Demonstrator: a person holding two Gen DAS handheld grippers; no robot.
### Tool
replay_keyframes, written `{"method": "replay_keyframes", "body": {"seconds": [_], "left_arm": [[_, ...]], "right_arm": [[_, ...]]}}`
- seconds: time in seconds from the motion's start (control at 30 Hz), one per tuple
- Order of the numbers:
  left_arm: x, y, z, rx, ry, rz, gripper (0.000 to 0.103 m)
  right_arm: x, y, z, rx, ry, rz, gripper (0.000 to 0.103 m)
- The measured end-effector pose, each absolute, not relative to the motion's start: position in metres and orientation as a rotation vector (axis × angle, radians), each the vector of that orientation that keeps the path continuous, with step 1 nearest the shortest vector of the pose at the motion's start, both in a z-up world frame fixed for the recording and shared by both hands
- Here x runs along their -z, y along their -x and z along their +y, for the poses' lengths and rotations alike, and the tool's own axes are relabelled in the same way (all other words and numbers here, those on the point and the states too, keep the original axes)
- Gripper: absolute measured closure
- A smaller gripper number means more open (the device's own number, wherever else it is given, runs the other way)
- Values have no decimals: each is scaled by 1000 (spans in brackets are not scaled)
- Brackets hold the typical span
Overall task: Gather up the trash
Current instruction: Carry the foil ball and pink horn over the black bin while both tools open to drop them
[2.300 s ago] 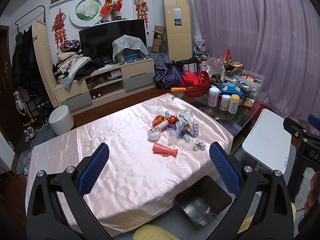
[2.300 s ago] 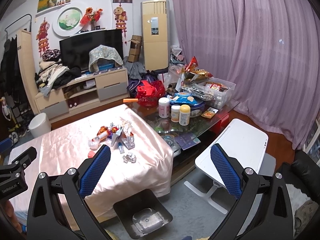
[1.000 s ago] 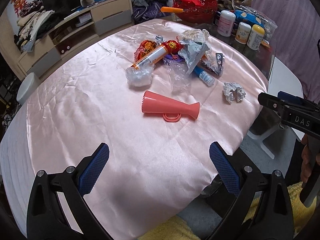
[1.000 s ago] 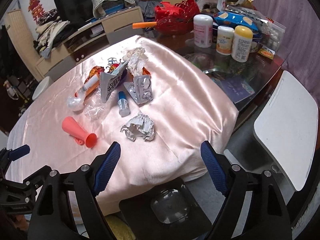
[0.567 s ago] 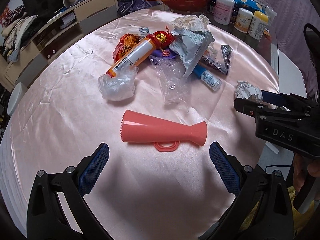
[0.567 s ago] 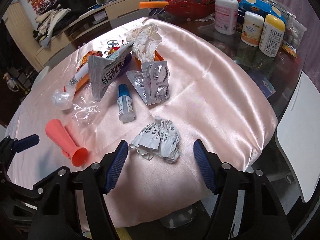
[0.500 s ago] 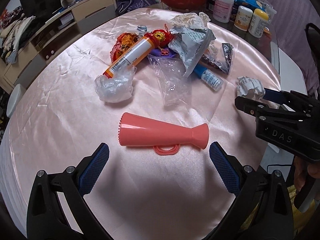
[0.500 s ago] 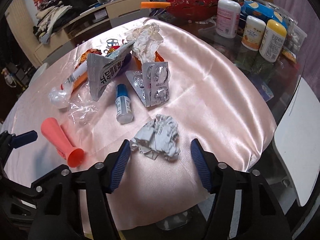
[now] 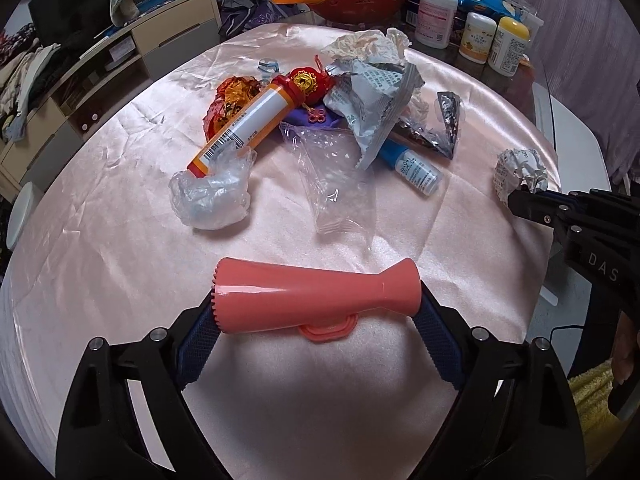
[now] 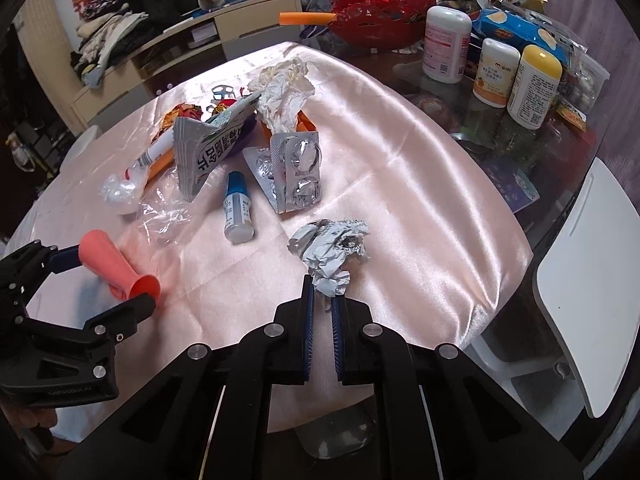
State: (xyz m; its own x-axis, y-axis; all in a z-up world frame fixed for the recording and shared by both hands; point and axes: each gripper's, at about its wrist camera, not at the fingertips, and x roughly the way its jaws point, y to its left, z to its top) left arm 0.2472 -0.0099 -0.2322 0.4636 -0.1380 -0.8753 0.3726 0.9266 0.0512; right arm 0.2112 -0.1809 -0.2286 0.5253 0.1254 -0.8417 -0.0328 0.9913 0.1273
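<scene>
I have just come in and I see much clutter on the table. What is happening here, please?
A person is clearing trash from a table with a pink satin cloth, a gripper in each hand. The right gripper has just been closing and now pinches the crumpled paper ball. The left gripper has just been closing around the pink plastic horn, its pads at both ends. Wrappers, a blister pack and a small bottle lie untouched.

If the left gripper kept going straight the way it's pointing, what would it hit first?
The coral horn-shaped tube: it lies crosswise between the left gripper pads, so further travel would likely press it into the pink tablecloth. The clear plastic wrapper lies beyond it.
</scene>
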Motion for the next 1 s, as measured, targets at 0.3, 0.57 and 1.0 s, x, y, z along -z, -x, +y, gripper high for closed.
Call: {"method": "replay_keyframes", "body": {"seconds": [0.3, 0.57, 1.0], "left_arm": [[207, -187, -13, 368, -169, 1031, 18], [213, -127, -30, 404, -122, 1085, 18], [264, -75, -72, 446, -130, 1232, 18]], "right_arm": [[207, -159, -198, -112, -117, 1028, 93], [224, -102, -216, -128, -133, 1096, 93], [257, -54, -228, -217, -250, 1209, 90]]}}
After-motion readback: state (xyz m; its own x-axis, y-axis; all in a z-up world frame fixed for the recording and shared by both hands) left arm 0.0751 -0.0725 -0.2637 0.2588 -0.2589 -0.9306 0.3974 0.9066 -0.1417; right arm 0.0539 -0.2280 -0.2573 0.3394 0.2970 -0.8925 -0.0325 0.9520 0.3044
